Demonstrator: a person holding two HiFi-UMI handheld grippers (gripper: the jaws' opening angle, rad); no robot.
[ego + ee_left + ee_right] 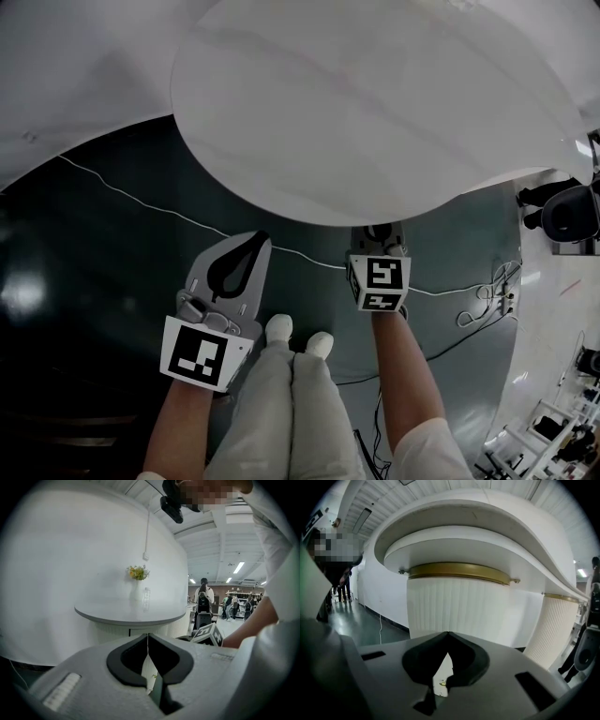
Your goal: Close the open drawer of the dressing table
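The white dressing table's rounded top (375, 103) fills the upper head view. From the left gripper view the table (131, 613) stands a short way ahead with a vase of yellow flowers (137, 581) on it. Looking up from the right gripper view, I see its ribbed white pedestal (457, 606) with a gold band (459, 569) under two stacked rounded slabs. I cannot make out an open drawer in any view. My left gripper (258, 236) hangs shut and empty above the dark floor, just short of the table's edge. The right gripper (378, 228), also shut and empty, has its tips under the table's rim.
A white cable (141, 200) crosses the dark floor, with more cables (487, 300) at the right. A black office chair (570, 211) stands beyond the table. My legs and white shoes (279, 327) are between the grippers. A second ribbed pedestal (555, 625) stands to the right. People (203, 597) stand far off.
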